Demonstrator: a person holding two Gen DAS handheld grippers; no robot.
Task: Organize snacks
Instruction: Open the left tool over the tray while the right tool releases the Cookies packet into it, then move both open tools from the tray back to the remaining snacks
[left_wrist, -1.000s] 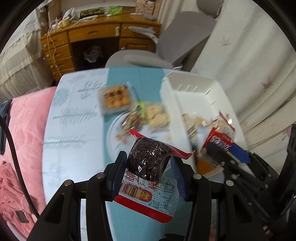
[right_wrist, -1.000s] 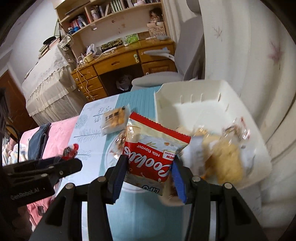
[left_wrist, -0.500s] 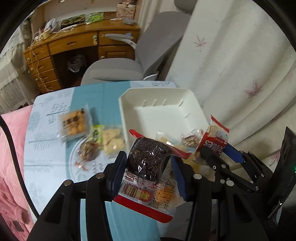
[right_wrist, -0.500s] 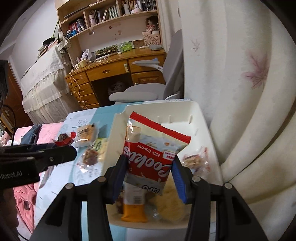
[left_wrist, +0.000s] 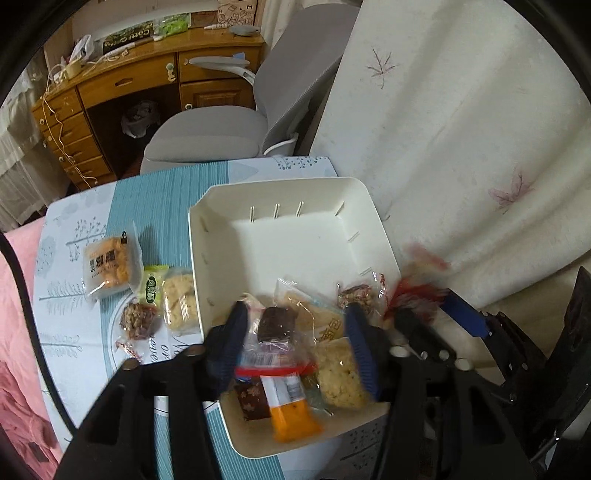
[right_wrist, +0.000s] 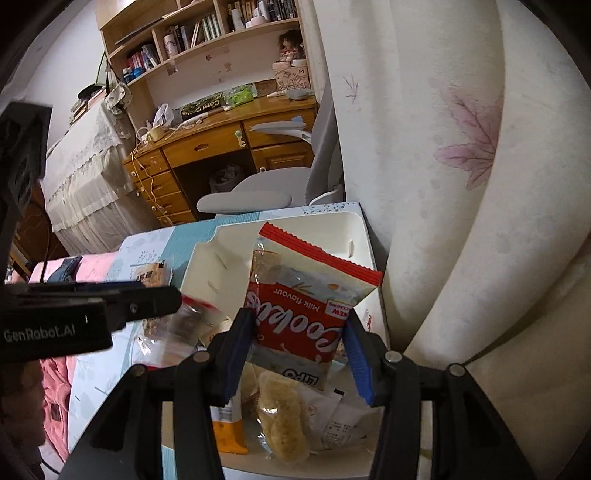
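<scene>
White plastic makes up the 1 bin (left_wrist: 258, 236) on the table (left_wrist: 166, 192), and its far half lies bare. Its near half, toward 6 o'clock in the left wrist view, holds a heap of wrapped snacks: 1 dark brownie packet (left_wrist: 275, 328) with a red strip, 1 orange-ended packet (left_wrist: 293, 421), 1 pale puffed-rice cake (left_wrist: 338, 373), 1 small nut sweet (left_wrist: 356, 299) at 3 o'clock, and 1 dark brown square (left_wrist: 251, 402).

The left tongs (left_wrist: 295, 347) are opening, with the brownie packet lying loose between the blue pads and no pad pressing on it. The right tongs (right_wrist: 299, 347) are opening too; the red-and-white Poolets milk packet (right_wrist: 306, 314) stands upright between them over the bin, its red crimped edge at 12 o'clock, print upside down. I cannot tell whether the pads grip it.

Outside the bin, at 9 o'clock, 4 snacks lie on the table: 1 orange biscuit pack (left_wrist: 109, 264), 1 green-labelled sachet (left_wrist: 153, 290), 1 pale rice cake (left_wrist: 179, 297), 1 nut cluster (left_wrist: 138, 319). They sit close together, just beside the bin wall.
</scene>
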